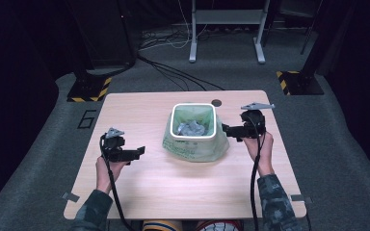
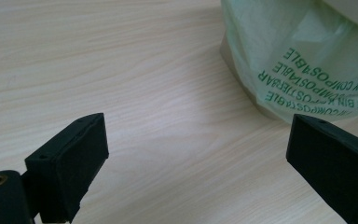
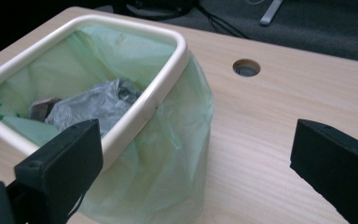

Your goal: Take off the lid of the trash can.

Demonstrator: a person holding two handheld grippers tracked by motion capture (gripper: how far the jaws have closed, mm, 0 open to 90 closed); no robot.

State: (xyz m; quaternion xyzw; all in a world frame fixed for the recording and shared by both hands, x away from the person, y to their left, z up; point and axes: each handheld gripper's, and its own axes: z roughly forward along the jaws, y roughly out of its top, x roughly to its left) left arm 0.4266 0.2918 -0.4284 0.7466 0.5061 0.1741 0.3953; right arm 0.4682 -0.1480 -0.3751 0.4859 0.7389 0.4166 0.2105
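Observation:
A small white bin (image 1: 193,137) stands mid-table, lined with a pale green bag (image 1: 195,149) that drapes down its outside. Crumpled grey plastic (image 1: 191,129) lies inside. My left gripper (image 1: 140,152) is open, low over the table a short way left of the bin; in the left gripper view the printed bag (image 2: 303,60) hangs ahead to the right, apart from the jaws. My right gripper (image 1: 225,130) is open at the bin's right side. In the right gripper view the rim (image 3: 163,88) and the grey plastic (image 3: 91,105) sit just ahead of my left-hand jaw.
The wooden table (image 1: 139,187) has a round cable hole (image 1: 216,102) behind the bin, also visible as the hole (image 3: 246,67) in the right gripper view. Cables and stand feet lie on the grey floor beyond the table's far edge.

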